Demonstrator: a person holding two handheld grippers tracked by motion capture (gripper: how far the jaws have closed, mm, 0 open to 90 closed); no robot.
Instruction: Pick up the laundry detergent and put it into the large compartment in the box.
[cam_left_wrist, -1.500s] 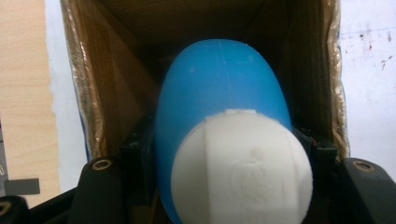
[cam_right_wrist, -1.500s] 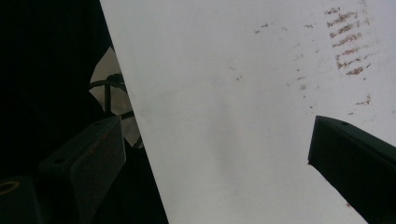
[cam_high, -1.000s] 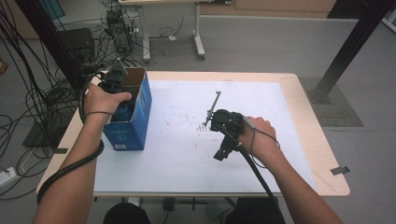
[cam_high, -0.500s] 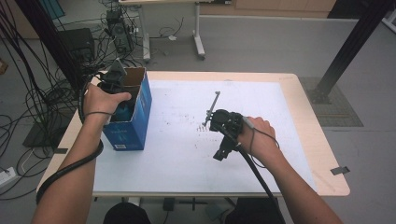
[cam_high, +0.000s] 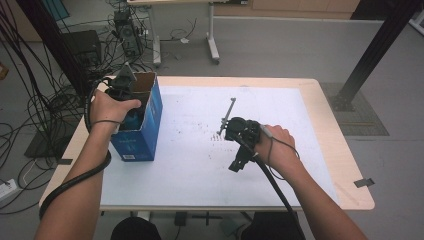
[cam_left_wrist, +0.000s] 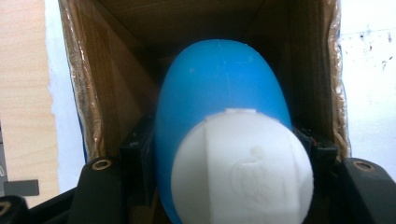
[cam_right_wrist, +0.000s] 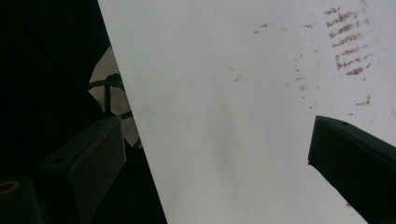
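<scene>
A blue bottle (cam_left_wrist: 219, 88) with a white cap (cam_left_wrist: 243, 168) is clamped between the jaws of my left gripper (cam_left_wrist: 226, 154), down inside an open cardboard box (cam_left_wrist: 93, 93). In the high view the box (cam_high: 140, 137) is blue outside and stands at the table's left, and my left gripper (cam_high: 125, 87) reaches into its top. My right gripper (cam_high: 237, 161) rests on the white table cover (cam_high: 190, 170) near the middle. Its jaws stand wide apart over the white cover (cam_right_wrist: 233, 116), nothing between them.
A thin metal rod (cam_high: 228, 111) lies on the cover just beyond the right gripper, with dark smudges (cam_high: 216, 135) beside it. The table's wooden rim (cam_high: 340, 150) frames the cover. Cables and equipment (cam_high: 122, 30) sit on the floor behind the box.
</scene>
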